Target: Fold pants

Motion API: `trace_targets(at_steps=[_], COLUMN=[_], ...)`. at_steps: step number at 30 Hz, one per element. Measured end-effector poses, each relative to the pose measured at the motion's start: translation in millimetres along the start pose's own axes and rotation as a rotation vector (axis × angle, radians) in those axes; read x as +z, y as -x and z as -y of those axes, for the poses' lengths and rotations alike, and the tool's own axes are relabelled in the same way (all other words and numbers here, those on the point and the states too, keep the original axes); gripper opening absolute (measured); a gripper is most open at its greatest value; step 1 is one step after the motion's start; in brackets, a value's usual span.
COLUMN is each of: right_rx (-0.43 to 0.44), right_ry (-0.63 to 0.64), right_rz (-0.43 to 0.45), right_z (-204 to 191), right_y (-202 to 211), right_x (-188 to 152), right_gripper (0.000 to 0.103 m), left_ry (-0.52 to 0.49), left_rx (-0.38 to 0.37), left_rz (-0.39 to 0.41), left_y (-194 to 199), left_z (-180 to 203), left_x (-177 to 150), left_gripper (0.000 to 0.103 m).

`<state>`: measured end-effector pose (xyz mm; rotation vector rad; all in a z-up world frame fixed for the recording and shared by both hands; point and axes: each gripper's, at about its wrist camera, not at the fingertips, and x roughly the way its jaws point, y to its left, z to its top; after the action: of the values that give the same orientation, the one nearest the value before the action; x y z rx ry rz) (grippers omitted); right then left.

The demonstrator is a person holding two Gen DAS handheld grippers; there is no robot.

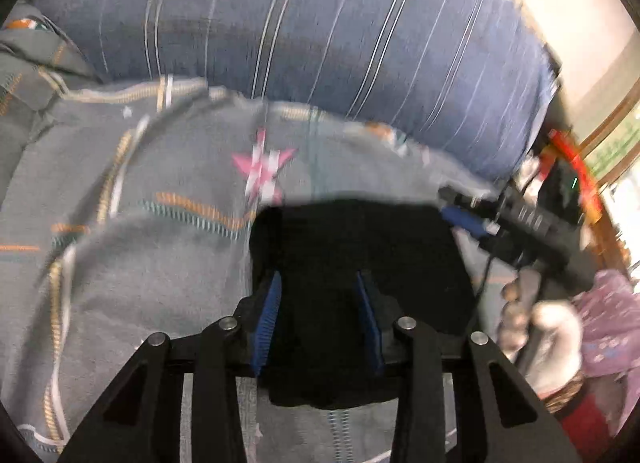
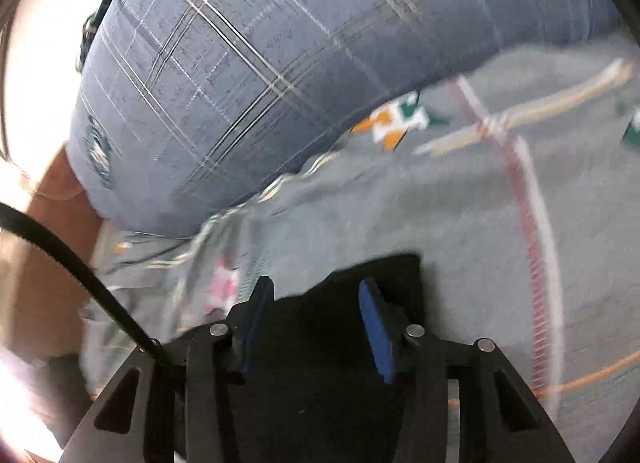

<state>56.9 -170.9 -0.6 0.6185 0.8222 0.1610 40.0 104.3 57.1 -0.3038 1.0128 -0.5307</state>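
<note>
Left claw (image 1: pixel 316 303) and right claw (image 2: pixel 316 323) each standing part-open with black pants (image 1: pixel 352 247) lying between pads; true pinch unclear. Pants resting on grey bedspread (image 1: pixel 140 283) beside blue pillow (image 1: pixel 320 43). Risk: cloth sliding out, fold skewing.

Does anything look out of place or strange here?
Nothing looks damaged or spilled. The black pants lie bunched on the grey bedspread, between the fingers of the left gripper and right gripper.
</note>
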Motion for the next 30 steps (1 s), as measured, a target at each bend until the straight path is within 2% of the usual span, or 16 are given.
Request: trace_targets(at_steps=[4,6,9,12,15,17,18,19,20,21,22,23,24,25,26,30], right_rx=[0.006,0.001,-0.007,-0.026,-0.060,-0.118,-0.164,-0.242,-0.384,-0.548,-0.815,-0.989,-1.086,-1.061,-1.004,-0.694], right_ry=[0.099,0.127,0.175,0.270,0.325,0.333,0.336,0.337,0.359,0.414,0.523,0.592,0.603,0.536,0.443,0.073], right_rz=[0.040,0.045,0.033,0.016,0.016,0.016,0.021,0.038,0.092,0.141,0.233,0.304,0.343,0.325,0.297,0.216], right_z=[-13.3,-14.1,-11.2,-20.9,-26.3,-26.1,-25.1,-21.2,-16.2,-13.8,-9.2,-1.0,17.3,37.1,57.6,148.7], right_y=[34.6,46.5,60.7,51.2,33.7,21.5,22.1,25.3,35.4,42.2,51.5,60.1,75.7,91.6,106.2,142.6], right_x=[-8.8,-17.2,-36.9,-53.5,-61.0,-57.1,-54.9,-49.9,-47.2,-47.9,-52.6,-57.5,-59.2,-55.6,-50.8,-33.1], right_gripper=[0.052,0.052,0.044,0.044,0.044,0.025,0.000,0.000,0.000,0.000,0.002,0.007,0.022,0.047,0.054,0.058], left_ry=[0.028,0.019,0.030,0.061,0.074,0.053,0.037,0.023,0.009,0.003,0.004,0.013,0.025,0.036,0.048,0.065], left_rx=[-0.073,-0.040,0.004,-0.012,-0.020,0.000,0.011,0.025,0.034,0.035,0.031,0.023,0.017,0.014,0.011,-0.003], left_rz=[0.029,0.007,-0.037,-0.001,-0.012,-0.018,-0.018,-0.018,-0.016,-0.013,-0.010,-0.007,-0.004,-0.002,0.004,0.087], left_y=[4.9,-11.0,-40.3,-45.1,-45.1,-44.9,-45.1,-46.1,-45.8,-45.7,-45.2,-45.0,-44.4,-42.5,-39.1,-8.9], left_z=[1.7,2.1,-5.1,-13.0,-15.3,-10.7,-8.2,-5.6,-3.9,-4.6,-5.8,-7.7,-9.3,-9.8,-9.8,-8.5], left_x=[10.3,10.1,3.6,-2.0,-0.4,-0.4,-0.6,-0.5,-1.5,-2.6,-3.7,-4.0,-4.0,-3.4,-2.7,-0.9], left_gripper=[0.039,0.039,0.039,0.039,0.039,0.039,0.040,0.040,0.040,0.040,0.040,0.040,0.040,0.040,0.040,0.040])
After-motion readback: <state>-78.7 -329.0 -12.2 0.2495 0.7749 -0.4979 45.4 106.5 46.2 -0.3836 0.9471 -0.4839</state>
